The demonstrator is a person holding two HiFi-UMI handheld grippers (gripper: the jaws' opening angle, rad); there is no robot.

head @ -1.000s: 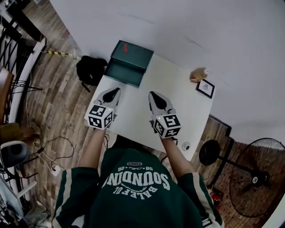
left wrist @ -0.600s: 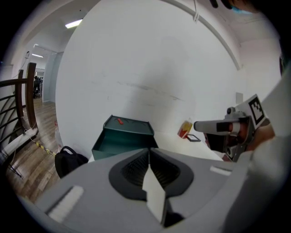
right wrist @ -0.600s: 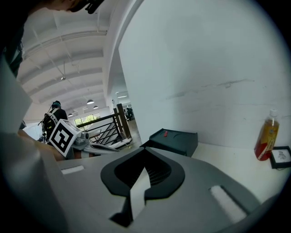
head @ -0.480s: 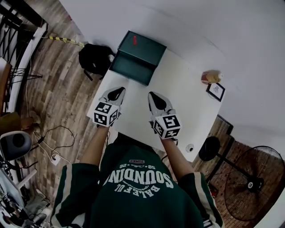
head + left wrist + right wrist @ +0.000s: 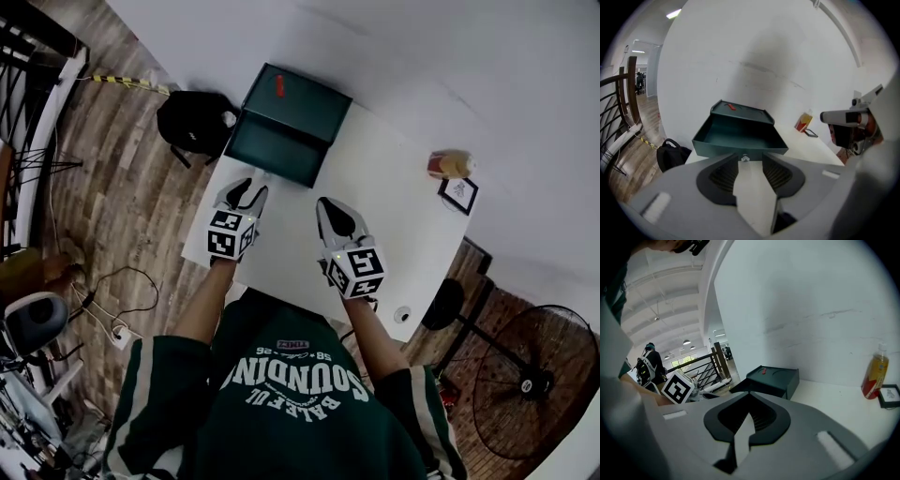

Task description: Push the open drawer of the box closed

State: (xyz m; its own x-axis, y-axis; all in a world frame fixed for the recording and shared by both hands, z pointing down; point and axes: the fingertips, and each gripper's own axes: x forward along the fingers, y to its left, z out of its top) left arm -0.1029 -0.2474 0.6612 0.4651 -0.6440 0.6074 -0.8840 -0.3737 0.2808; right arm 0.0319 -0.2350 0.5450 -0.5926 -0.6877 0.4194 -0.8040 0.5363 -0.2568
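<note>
My left gripper [image 5: 249,183] tilts downward, its jaws have just been opening, wide apart, gripping nothing; my right gripper [image 5: 326,202] alongside, jaws together.

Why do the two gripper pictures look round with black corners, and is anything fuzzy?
Left gripper view: the wide lens bends everything into a circle with black corners; the green box looks sharp, a ceiling lamp glares. Right gripper view: same round bend; the bottle is clear. Head view: no black corners, the table evenly lit.

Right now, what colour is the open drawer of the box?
Dark teal green. The drawer shows best in the left gripper view.
</note>
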